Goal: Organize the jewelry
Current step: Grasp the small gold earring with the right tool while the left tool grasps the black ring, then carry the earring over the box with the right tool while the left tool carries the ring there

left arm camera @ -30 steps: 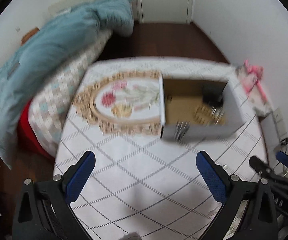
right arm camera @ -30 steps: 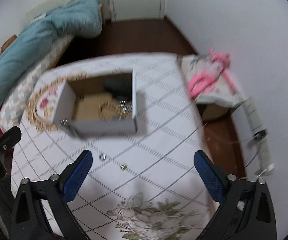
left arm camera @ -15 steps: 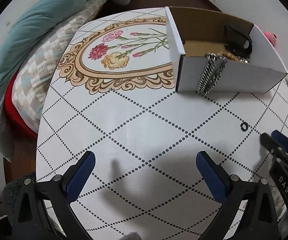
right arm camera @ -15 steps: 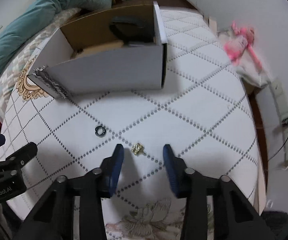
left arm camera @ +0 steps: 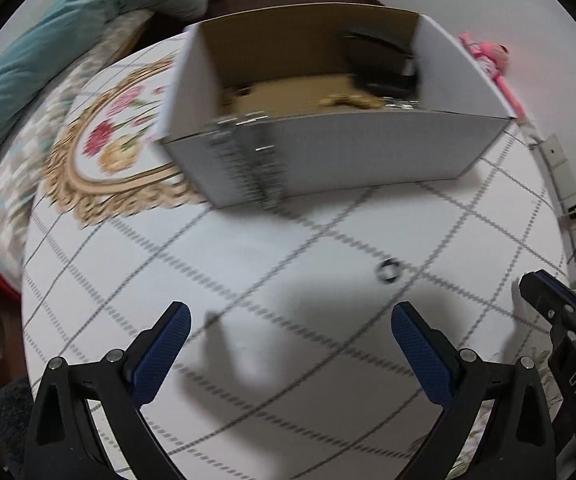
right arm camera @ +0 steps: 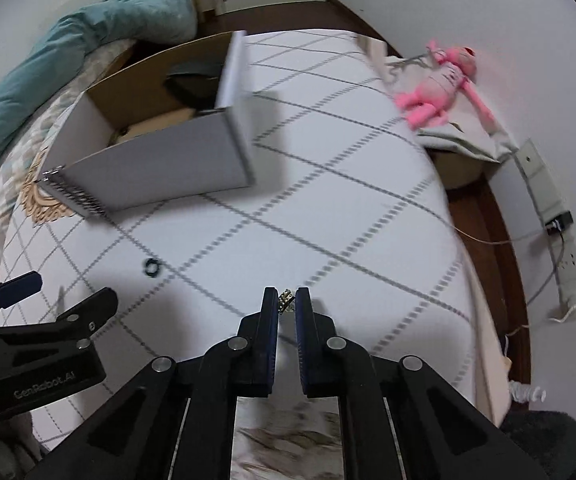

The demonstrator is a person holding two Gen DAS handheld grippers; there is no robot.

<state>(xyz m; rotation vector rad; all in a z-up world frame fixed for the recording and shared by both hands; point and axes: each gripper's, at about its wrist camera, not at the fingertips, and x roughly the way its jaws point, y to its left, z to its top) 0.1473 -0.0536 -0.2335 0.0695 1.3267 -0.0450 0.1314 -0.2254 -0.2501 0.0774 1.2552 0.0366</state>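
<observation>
**A:** What sat at the centre of the scene?

**B:** A small gold piece of jewelry (right arm camera: 285,301), an earring or a charm, lay on the white tablecloth (right arm camera: 348,216) near the table's near edge. The right gripper (right arm camera: 286,303) pointed steeply down over it, its blue-padded jaws closing with the gold piece between their tips. The pads looked to be just touching it, though the contact was too small to be sure of.

**A:** Was anything else loose on the cloth?

**B:** A small dark ring (right arm camera: 152,267) lay to the left of the gold piece, apart from it and nearer the box.

**A:** And the other tongs?

**B:** The left gripper (left arm camera: 288,328) hung released, its jaws spread wide with nothing between them, over bare cloth. The dark ring (left arm camera: 388,271) lay just beyond its right finger.

**A:** Tell me about the box.

**B:** A white cardboard box (left arm camera: 348,156) with a brown inside stood farther back, left of centre. A silver chain (left arm camera: 255,168) draped over its near wall and hung down the outside. Inside were a blurred gold-coloured piece (left arm camera: 348,101) and a dark object (left arm camera: 384,64) in the far right corner.

**A:** And around the table?

**B:** A teal blanket (right arm camera: 87,36) lay on a bed to the far left. A pink plush toy (right arm camera: 444,84) rested on grey fabric at the far right, by the wall.
</observation>
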